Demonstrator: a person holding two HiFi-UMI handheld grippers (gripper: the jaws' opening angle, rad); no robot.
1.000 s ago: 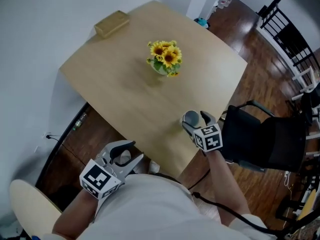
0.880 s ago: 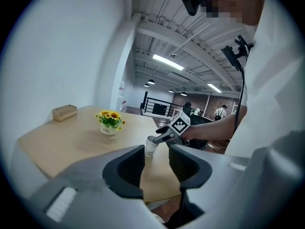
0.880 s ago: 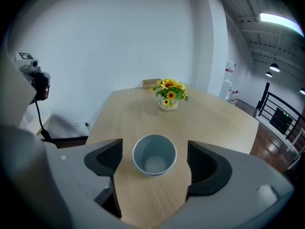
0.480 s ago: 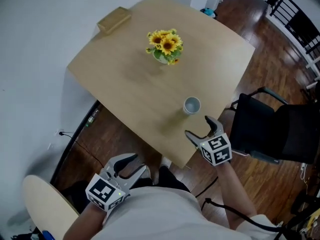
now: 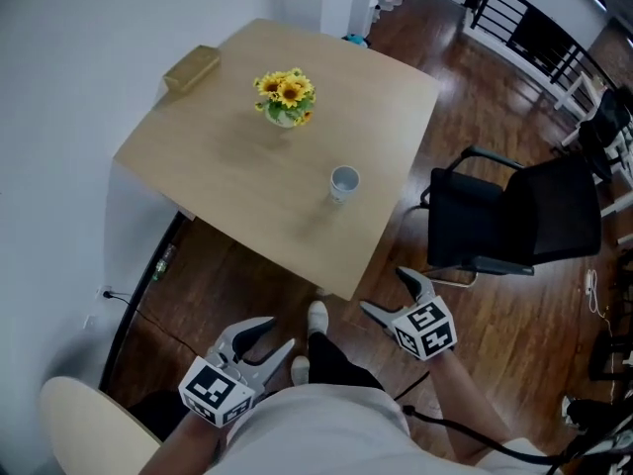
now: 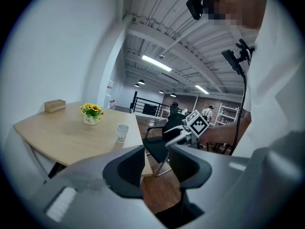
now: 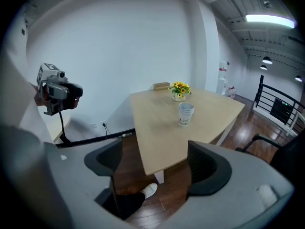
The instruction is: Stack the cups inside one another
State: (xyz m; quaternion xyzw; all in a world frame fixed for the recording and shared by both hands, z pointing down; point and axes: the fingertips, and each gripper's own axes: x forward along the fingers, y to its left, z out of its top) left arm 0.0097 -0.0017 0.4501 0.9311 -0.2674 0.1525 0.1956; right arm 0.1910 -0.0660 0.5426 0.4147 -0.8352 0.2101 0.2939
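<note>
cups [image 5: 344,181] upright on the table [image 5: 218,176], both claws empty
head view: mouth up, long axis vertical, near the table's right edge; left gripper [image 5: 269,334] and right gripper [image 5: 384,293] off the table. left gripper view: jaws apart, nothing between. right gripper view: likewise; cup print unreadable.

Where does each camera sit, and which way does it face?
Head view: on the head, steeply down at table, cup, floor; shows torso, left claw, right claw.
Left gripper view: on left claw, facing table and chair; shows own open jaws, torso, right claw.
Right gripper view: on right claw, facing table and wall; shows own open jaws, a shoe, left claw.
Shared: all three see the cup.
</note>
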